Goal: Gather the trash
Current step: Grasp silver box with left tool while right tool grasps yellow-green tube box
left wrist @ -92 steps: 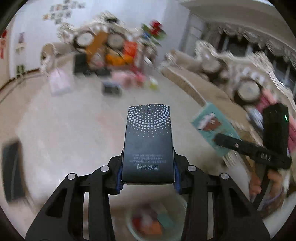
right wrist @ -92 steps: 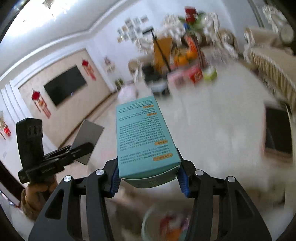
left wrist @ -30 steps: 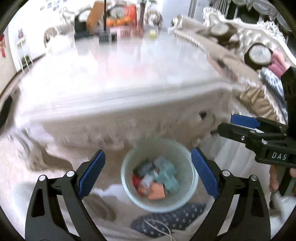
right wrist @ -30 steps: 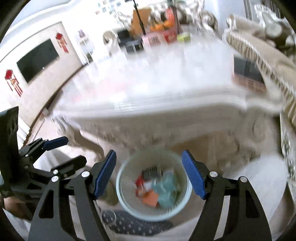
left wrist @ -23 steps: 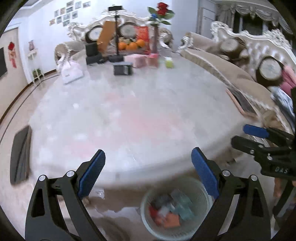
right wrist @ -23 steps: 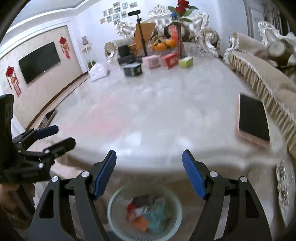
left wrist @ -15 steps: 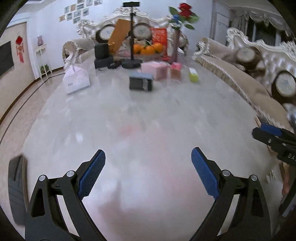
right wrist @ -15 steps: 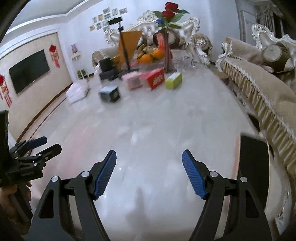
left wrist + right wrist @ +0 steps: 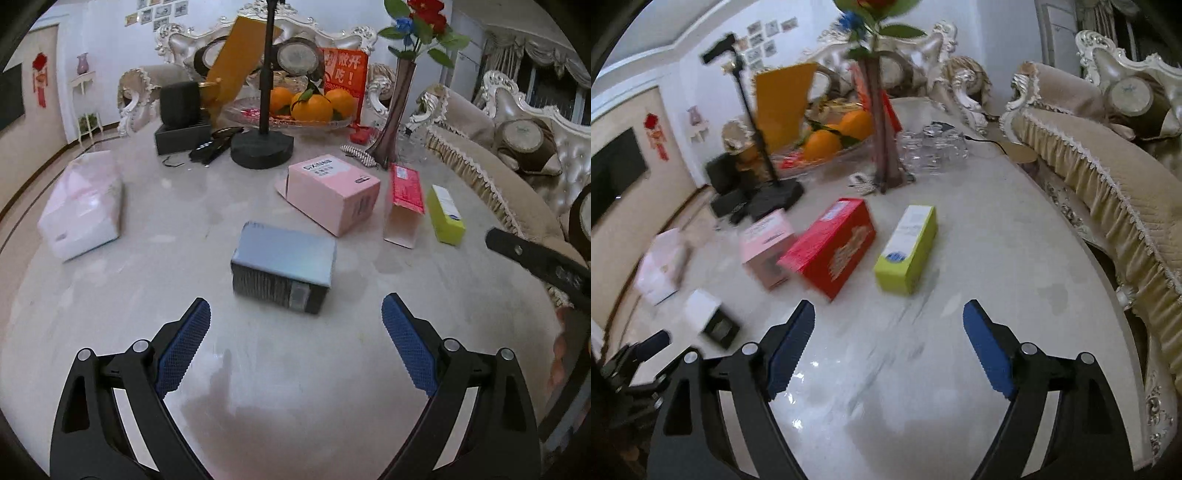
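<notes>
My left gripper [image 9: 295, 325] stands open over the marble table, empty, with a grey-blue box [image 9: 284, 266] lying just ahead of its fingertips. Beyond lie a pink box [image 9: 332, 192], a red box [image 9: 404, 199] and a lime-green box [image 9: 445, 214]. My right gripper [image 9: 890, 321] is empty and its jaws are opening. The lime-green box [image 9: 907, 249] lies close ahead of it, with the red box [image 9: 831, 247] and pink box [image 9: 768, 247] to its left. The trash basket is out of view.
A white tissue pack [image 9: 83, 206] sits at the left. A stand base [image 9: 262, 147], a dish of oranges [image 9: 310, 103], a vase [image 9: 395, 118] and a black speaker [image 9: 181, 107] crowd the far end. Glass cups [image 9: 931, 147] stand behind the vase. A fringed sofa [image 9: 1108, 184] borders the table's right edge.
Both grippers held boxes, then hung empty over the basket below the table edge. They have since swept forward across the table to the boxes. The right jaws stand wider.
</notes>
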Available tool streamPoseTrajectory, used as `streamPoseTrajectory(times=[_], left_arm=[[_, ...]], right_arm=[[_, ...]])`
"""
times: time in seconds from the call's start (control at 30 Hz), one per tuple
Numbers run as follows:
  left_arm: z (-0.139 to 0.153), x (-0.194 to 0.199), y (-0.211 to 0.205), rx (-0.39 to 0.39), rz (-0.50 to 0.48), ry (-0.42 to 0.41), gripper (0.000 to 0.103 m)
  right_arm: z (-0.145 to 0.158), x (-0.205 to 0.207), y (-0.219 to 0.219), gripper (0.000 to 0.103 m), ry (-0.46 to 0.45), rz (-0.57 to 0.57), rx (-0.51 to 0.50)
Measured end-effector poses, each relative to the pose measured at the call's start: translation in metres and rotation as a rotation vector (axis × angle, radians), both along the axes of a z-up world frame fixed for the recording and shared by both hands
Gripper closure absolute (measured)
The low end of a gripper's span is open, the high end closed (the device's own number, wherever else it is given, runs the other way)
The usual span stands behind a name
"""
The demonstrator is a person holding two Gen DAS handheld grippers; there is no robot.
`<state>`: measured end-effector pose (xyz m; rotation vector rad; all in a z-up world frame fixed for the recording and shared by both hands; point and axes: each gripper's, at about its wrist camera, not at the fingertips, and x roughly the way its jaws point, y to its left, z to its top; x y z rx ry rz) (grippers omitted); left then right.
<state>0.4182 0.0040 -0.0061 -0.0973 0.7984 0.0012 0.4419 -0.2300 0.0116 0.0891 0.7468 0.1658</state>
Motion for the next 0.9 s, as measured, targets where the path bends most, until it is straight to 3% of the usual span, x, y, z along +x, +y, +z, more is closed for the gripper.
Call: streamPoseTrajectory(times=[0.13,0.3,0.4,0.47,0.53,0.57,0.67,0.9], left_arm=[[-0.009,0.022,0.005,-0.009,-0.003,0.037,0.012],[-0.013,0.036,0.008,-0.009,-0.005,0.055,0.012],[-0.017,0.043,0.012,-0.030,-0.002,0.089,0.012],[-0.021,0.046,0.019,-0.094,-0.013,0.102,0.012],[-0.022,0.045,0.022,-0.101,-0.014,0.106,0.015],[-0.021,0.045,0.019,-0.066,-0.019,0.109,0.034],[-0.021,0.041,0.017,-0.038,-0.040,0.108,0.035],[-0.004,0.014,0.010,0.028,-0.022,0.063,0.036]], right_arm=[[-0.013,0.031,0.004,0.024,0.049,-0.011,0.006],[-0.025,0.054,0.013,0.025,0.094,-0.052,-0.061],[-0.030,0.065,0.011,0.026,0.130,-0.047,-0.041],[-0.029,0.066,0.009,0.033,0.126,-0.054,-0.050],[-0.028,0.066,0.010,0.070,0.123,-0.051,-0.084],[-0.027,0.064,0.008,0.072,0.130,-0.048,-0.069],[-0.027,0.059,0.004,0.073,0.151,-0.036,-0.009],[-0.013,0.025,0.005,0.074,0.121,-0.010,0.018]])
